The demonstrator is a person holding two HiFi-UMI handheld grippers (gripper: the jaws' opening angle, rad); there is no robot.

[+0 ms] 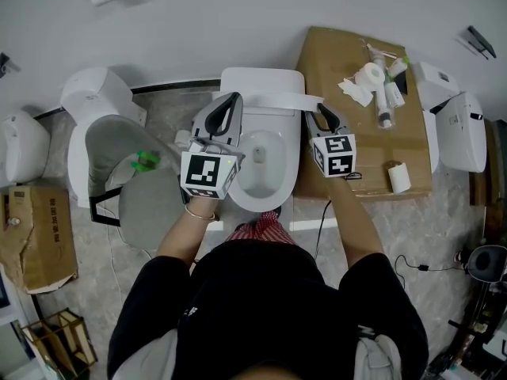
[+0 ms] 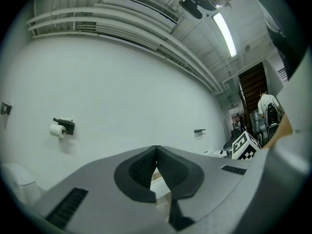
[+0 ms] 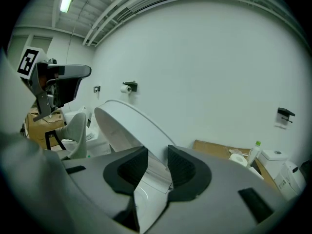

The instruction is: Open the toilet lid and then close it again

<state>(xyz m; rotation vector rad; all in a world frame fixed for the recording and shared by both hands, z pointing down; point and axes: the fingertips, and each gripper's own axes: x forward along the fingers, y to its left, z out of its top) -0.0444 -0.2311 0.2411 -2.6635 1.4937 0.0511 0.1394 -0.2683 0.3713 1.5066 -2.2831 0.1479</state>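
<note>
At centre of the head view, white toilet [image 1: 279, 182], bowl uncovered. Lid [image 3: 122, 123] raised and tilted, edge pinched between jaws of right gripper [image 3: 157, 154]. At the bowl's left, left gripper [image 2: 156, 151], jaws pressed together on nothing.

No legible text, brand, number or sign found in any view. The cubes [image 1: 207, 175] on the left gripper [image 1: 232, 100] and right gripper [image 1: 317, 111] carry black-and-white square markers only, no characters. Any print on the bottles [image 1: 386, 101] is too small to read.
</note>
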